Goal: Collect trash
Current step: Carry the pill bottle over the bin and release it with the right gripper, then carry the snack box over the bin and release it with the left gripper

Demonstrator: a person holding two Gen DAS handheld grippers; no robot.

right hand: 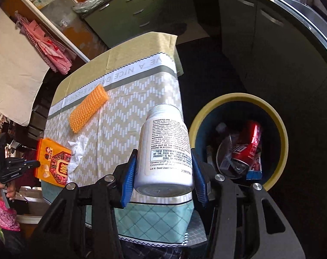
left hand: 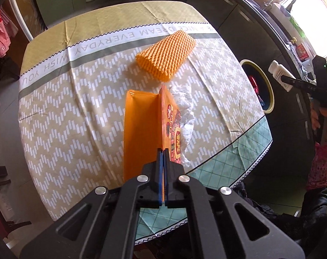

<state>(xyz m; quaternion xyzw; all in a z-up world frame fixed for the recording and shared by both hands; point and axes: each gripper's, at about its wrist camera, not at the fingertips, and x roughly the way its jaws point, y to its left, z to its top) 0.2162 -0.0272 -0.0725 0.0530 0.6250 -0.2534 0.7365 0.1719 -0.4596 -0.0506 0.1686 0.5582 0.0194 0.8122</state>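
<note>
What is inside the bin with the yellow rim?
Inside the bin lies a crushed red can, a clear plastic bottle and a blue-and-white wrapper. Whatever sits beneath them at the bottom is covered and dark.

A creased cloth with a woven-looking print covers the desk. Near its far edge lies an orange foam net sleeve, soft and bumpy. A glossy orange plastic packet stands near the front edge, its smooth film catching light, with crumpled white tissue paper touching it. The pill bottle is smooth white plastic with a matt paper label. In the bin, which has a matt yellow rim, a dented red metal can shines. Both grippers are matt black plastic with ribbed blue rubbery pads and polished metal bolts.
</note>
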